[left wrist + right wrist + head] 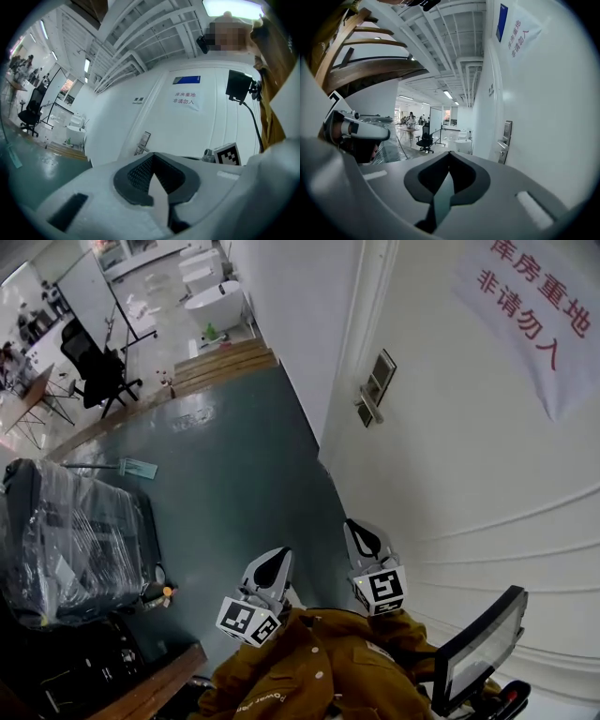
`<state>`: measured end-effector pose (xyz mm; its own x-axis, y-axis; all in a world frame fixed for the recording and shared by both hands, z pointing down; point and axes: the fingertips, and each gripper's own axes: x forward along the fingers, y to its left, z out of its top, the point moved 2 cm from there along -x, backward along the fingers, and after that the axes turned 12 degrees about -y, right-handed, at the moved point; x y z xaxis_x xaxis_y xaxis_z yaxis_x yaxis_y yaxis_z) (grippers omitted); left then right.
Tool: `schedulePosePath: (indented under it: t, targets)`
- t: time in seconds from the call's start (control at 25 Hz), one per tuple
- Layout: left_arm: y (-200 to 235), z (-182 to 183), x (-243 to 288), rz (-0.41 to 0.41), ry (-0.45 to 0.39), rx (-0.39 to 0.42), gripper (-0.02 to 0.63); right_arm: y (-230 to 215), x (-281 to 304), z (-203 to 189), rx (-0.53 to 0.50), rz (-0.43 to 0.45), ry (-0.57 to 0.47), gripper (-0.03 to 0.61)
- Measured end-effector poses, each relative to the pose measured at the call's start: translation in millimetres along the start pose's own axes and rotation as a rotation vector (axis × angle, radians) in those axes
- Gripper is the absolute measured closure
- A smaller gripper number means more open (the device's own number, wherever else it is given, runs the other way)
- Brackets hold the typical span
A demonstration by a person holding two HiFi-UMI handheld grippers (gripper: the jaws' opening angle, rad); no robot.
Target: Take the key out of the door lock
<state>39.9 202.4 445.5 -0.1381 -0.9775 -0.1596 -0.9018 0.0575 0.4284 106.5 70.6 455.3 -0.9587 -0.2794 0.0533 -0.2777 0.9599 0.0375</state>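
Note:
The white door (pixel 487 474) fills the right of the head view. Its metal lock plate with lever handle (pixel 375 388) sits well ahead of both grippers. The key is too small to make out in any view. My left gripper (pixel 279 557) and right gripper (pixel 355 526) are held side by side low in the head view, far short of the lock. Both have their jaws together with nothing between them. The left gripper view shows its shut tips (pixel 152 155) pointing toward the handle (pixel 142 144). The right gripper view shows its shut tips (pixel 449 153), with the handle (pixel 504 140) off to the right.
A sign with red characters (pixel 530 306) hangs on the door. A plastic-wrapped stack (pixel 75 540) stands at the left on the green floor (pixel 234 474). Wooden steps (pixel 225 360), a white tub (pixel 216 304) and an office chair (pixel 98 371) lie farther off. A dark screen on a mount (pixel 478 648) sits at lower right.

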Motion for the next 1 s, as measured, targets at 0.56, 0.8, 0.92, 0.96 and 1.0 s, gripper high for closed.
schedulePosePath:
  t: [0.56, 0.8, 0.92, 0.96, 1.0]
  targets:
    - [165.1, 50.4, 146.8, -0.101, 0.081, -0.026, 0.617, -65.2, 187.1, 0.0, -0.005, -0.145, 0.028, 0.572]
    - [185.6, 51.7, 244.7, -0.174, 0.108, -0.019, 0.617, -122.0, 243.5, 4.6, -0.013, -0.116, -0.004, 0.572]
    - [188.3, 46.5, 286.0, -0.219, 0.129, -0.014, 0.617, -151.6, 258.2, 6.8, -0.003, -0.153, -0.012, 0.572]
    - [187.0, 43.2, 296.1, -0.236, 0.140, -0.015, 0.617, -159.4, 260.0, 6.9, 0.000, -0.165, -0.021, 0.572]
    - [185.7, 39.6, 305.4, -0.251, 0.152, -0.021, 0.617, -166.2, 261.2, 5.7, 0.007, -0.180, -0.026, 0.572]
